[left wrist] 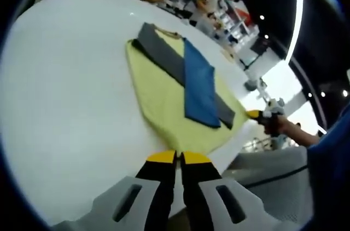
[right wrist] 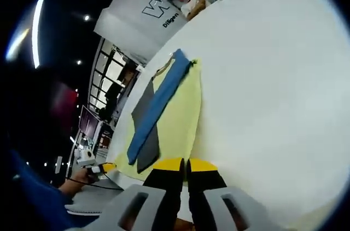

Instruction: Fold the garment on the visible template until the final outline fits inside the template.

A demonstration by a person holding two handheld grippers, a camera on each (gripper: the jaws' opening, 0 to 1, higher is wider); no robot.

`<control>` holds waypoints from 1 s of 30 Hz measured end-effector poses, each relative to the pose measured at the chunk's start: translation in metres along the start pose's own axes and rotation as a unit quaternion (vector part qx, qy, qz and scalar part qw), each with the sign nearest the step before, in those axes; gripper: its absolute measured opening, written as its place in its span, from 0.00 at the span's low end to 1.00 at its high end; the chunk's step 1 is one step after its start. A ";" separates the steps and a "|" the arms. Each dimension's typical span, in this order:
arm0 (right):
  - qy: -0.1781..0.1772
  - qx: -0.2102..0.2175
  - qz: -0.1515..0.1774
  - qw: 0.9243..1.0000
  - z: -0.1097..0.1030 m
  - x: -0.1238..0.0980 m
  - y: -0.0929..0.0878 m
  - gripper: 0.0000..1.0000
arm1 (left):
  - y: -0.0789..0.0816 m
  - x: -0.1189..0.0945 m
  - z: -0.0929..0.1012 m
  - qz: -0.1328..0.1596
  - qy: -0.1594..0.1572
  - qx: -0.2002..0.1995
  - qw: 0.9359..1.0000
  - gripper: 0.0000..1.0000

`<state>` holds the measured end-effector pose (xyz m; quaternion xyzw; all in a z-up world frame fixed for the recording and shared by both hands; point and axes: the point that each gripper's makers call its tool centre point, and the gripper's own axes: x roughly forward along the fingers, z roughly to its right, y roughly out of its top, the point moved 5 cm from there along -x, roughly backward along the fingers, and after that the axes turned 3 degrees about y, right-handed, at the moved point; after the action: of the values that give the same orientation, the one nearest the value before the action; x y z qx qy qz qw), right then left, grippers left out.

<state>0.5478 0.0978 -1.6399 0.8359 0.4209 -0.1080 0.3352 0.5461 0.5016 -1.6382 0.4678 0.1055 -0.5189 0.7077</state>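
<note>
Garment [left wrist: 164,100], near hem hidden under both narrow-closed claws [left wrist: 179,158] [right wrist: 186,164]; whether they pinch it is unclear.

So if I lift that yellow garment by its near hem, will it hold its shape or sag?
Probably sag: the yellow garment lies flat and thin on the white table, so it looks floppy. It likely weighs little. The folded blue sleeve and grey sleeve rest loosely on top and may slide off when the hem rises.
</note>
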 end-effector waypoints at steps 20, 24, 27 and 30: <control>0.013 0.051 -0.034 0.998 -0.030 -0.045 -0.057 0.00 | -0.031 -0.053 0.025 -0.052 0.036 0.044 0.997 0.00; 0.018 0.064 -0.014 0.998 -0.035 -0.041 -0.045 0.00 | -0.016 -0.048 0.027 -0.031 0.034 0.042 0.998 0.00; 0.014 0.051 0.002 0.999 -0.038 -0.030 -0.025 0.00 | -0.001 -0.043 0.023 -0.020 0.033 0.049 0.998 0.00; -0.012 0.030 0.011 0.999 -0.033 -0.022 -0.011 0.00 | 0.017 -0.041 0.021 -0.003 0.036 0.064 0.997 0.00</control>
<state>0.5225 0.1100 -1.6104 0.8487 0.4043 -0.1266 0.3165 0.5352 0.5119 -1.5914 0.5298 0.0990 -0.5093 0.6709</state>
